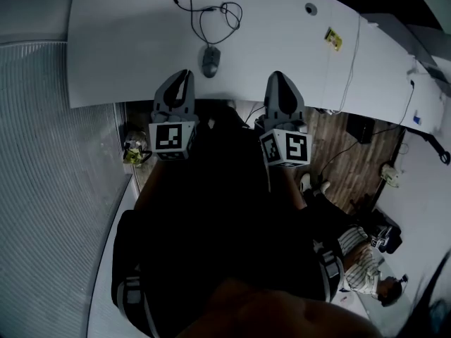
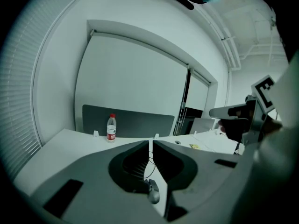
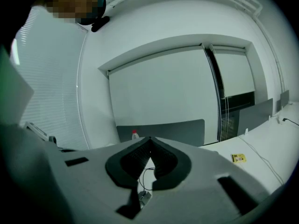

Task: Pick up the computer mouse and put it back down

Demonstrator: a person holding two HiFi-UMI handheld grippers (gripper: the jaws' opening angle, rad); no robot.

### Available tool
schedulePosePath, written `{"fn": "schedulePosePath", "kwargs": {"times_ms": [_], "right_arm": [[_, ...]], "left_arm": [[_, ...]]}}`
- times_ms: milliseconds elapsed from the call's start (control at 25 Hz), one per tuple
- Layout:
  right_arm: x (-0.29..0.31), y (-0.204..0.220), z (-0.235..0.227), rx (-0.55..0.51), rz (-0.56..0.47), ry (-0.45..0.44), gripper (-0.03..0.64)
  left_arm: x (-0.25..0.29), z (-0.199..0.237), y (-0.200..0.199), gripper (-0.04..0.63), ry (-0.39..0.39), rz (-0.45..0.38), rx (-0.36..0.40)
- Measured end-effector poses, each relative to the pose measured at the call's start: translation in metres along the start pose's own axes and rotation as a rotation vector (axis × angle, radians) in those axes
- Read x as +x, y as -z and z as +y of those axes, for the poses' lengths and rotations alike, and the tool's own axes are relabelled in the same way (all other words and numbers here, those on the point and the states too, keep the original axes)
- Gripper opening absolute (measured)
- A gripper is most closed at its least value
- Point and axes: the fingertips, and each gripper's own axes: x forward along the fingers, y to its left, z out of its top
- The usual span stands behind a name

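A dark grey computer mouse (image 1: pixel 211 60) lies on the white desk (image 1: pixel 127 48) near its front edge. Its black cable (image 1: pixel 211 13) loops away toward the back of the desk. My left gripper (image 1: pixel 187 73) hangs just left of and nearer than the mouse, jaws shut with nothing between them. My right gripper (image 1: pixel 277 75) is level with it further right, over the desk's front edge, and also looks shut and empty. In the left gripper view the mouse (image 2: pixel 153 195) shows low below the closed jaws of the left gripper (image 2: pixel 151 142). In the right gripper view the mouse (image 3: pixel 144 197) sits below the right gripper (image 3: pixel 150 139).
A water bottle (image 2: pixel 111 128) stands at the desk's far end before a grey partition. A yellow card (image 1: pixel 332 39) and a round cable grommet (image 1: pixel 311 8) lie on the desk's right part. A white cable (image 1: pixel 351 62) hangs over the edge. Another person (image 1: pixel 366 263) sits at lower right.
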Motion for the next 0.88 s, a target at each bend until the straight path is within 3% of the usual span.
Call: {"fn": "schedulePosePath", "kwargs": {"times_ms": [280, 440, 680, 800, 880], "right_arm": [[0.015, -0.002, -0.007, -0.002, 0.017, -0.034, -0.003], [0.028, -0.002, -0.015, 0.011, 0.035, -0.067, -0.002], [0.039, 0.000, -0.035, 0.011, 0.049, -0.104, -0.002], [0.045, 0.004, -0.047, 0.017, 0.059, -0.113, -0.002], [0.051, 0.006, -0.055, 0.015, 0.068, -0.118, -0.003]], "left_arm": [[0.016, 0.008, 0.029, 0.009, -0.047, 0.021, -0.008], [0.034, 0.004, 0.047, 0.011, -0.072, 0.069, -0.009], [0.062, 0.007, 0.098, 0.011, -0.142, 0.189, -0.068], [0.073, 0.008, 0.105, 0.013, -0.169, 0.198, -0.093], [0.083, 0.004, 0.109, 0.066, -0.166, 0.212, -0.105]]}}
